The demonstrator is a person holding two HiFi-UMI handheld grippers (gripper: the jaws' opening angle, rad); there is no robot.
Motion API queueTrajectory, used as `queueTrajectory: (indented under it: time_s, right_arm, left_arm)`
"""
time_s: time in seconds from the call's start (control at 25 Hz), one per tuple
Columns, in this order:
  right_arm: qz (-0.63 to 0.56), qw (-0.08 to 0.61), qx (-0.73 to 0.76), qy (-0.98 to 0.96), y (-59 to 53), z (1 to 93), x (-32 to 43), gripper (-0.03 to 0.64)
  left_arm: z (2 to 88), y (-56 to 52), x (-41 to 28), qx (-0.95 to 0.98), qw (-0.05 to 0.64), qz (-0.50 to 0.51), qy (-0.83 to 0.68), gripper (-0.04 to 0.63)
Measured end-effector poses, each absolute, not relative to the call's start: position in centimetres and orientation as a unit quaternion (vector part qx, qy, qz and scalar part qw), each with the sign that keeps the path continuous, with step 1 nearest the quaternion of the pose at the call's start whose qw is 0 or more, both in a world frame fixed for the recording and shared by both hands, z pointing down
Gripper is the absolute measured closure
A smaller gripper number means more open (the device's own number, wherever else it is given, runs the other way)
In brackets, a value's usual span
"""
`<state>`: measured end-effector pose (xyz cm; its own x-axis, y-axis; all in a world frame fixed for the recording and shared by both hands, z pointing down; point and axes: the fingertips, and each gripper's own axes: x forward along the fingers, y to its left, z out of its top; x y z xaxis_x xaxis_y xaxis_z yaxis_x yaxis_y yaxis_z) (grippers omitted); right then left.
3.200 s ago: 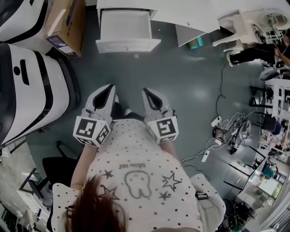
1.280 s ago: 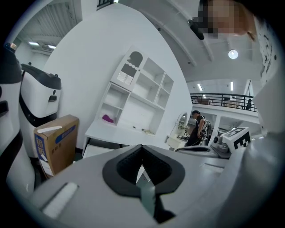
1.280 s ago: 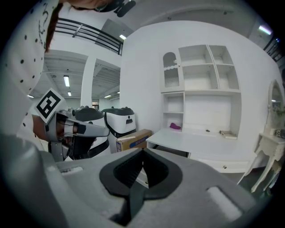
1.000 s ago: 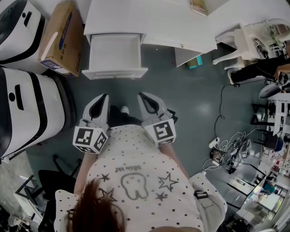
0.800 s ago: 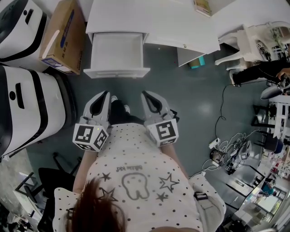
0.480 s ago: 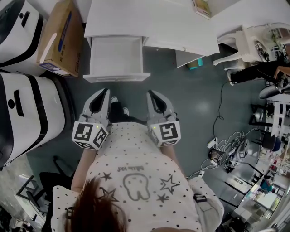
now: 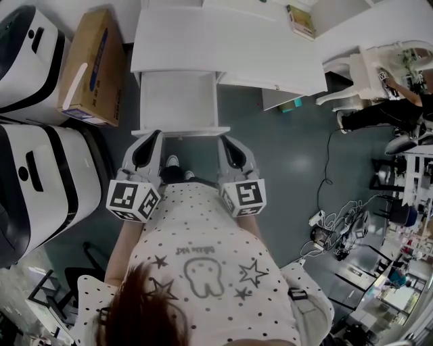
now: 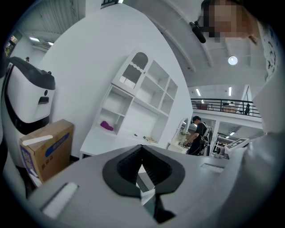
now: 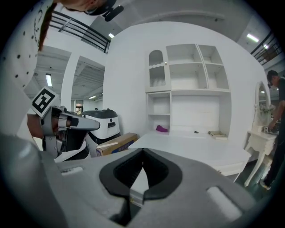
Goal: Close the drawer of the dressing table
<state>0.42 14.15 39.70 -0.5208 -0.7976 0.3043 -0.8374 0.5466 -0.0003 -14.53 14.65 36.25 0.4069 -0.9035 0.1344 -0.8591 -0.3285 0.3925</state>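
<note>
Open drawer point(image 7: 179, 101) juts from the counter point(image 7: 230, 47); left gripper point(image 7: 154, 135) and right gripper point(image 7: 225, 140) wait near its front corners, fingers clenched on nothing, seemingly so blunt tips can push it in

The gap between the grippers and the open drawer point(image 7: 179, 101) is closed. In the earliest picture the drawer's front panel point(image 7: 181, 130) is seen well apart from them, on the far side. Now the tips of the left gripper point(image 7: 153, 134) and the right gripper point(image 7: 225, 140) are set right at that panel, one toward each end; whether it is touched cannot be made out. The two grippers are spread a little wider apart. More of the dressing table point(image 7: 270, 57) top is brought into view, and a book point(image 7: 301, 20) is now shown at its far right.
</note>
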Motion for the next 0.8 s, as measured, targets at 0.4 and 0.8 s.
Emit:
queueTrajectory:
  time_s: [0.4,0.8]
  right_arm:
    - [0.082,0.129,0.479,-0.864,12.9,39.9,-1.8,0.623]
    - [0.108,0.138,0.470,-0.865,13.4,40.4,-2.3,0.623]
  left_arm:
    - [37.4,13.2,-17.0,0.813,0.226,-0.047,-0.535,0.600]
    - [38.5,14.1,-18.0,0.795,0.256,-0.051,-0.547,0.600]
